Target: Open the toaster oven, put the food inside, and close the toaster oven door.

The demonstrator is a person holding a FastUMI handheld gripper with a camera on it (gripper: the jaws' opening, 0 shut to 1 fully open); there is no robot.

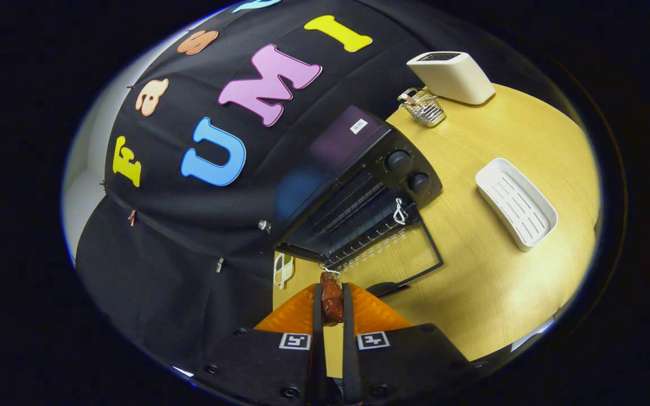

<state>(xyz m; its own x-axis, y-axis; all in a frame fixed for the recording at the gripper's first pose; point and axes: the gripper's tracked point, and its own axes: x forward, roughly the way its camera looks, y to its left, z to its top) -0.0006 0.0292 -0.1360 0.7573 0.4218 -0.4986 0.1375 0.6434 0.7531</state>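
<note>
- Gripper view: my gripper (331, 298) is clenched almost fully, with only a narrow gap between the fingers, and both of them press on a reddish-brown piece of food (332, 299) held between the tips.
- The toaster oven (359, 186) sits just ahead of the fingers, at about 12 to 1 o'clock from them. Its glass door (398, 256) is dropped open and lies flat on the table (494, 282), and I can see the rack bars inside.
- The food is just short of the open door's near edge, not yet inside the oven.
- The light wooden table carries a white ribbed tray (515, 203) at 2 o'clock from the fingers, well apart from the oven.
- Beyond the oven, at 1 o'clock, stand a small wire basket (424, 107) and a white toaster (452, 76), just beside each other.
- The view is rolled, so the table tilts; I am pointed at the oven mouth from slightly above.
</note>
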